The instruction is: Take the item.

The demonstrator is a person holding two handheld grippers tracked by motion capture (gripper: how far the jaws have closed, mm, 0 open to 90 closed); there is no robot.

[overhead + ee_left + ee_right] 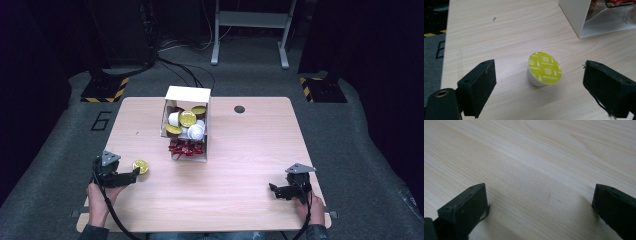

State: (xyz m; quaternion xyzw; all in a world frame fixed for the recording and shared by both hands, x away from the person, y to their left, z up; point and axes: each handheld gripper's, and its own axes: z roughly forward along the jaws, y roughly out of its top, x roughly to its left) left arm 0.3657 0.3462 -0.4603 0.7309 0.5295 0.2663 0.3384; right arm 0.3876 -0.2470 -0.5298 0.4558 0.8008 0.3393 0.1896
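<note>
Left gripper [131, 175], at about 8 o'clock on the table [240, 200], had its jaws spread wide on either side of a coffee capsule [544, 69] with a yellow-green lid; neither jaw touched it. The capsule stood alone on the bare wood, at 7 o'clock from the white box [188, 94], which held more capsules. Right gripper [274, 190], at about 4 o'clock, rested low over the wood, jaws likewise spread, holding nothing.

Black claws [136, 172] with foam-padded jaws, grey triangular plates, trailing black cables.
</note>
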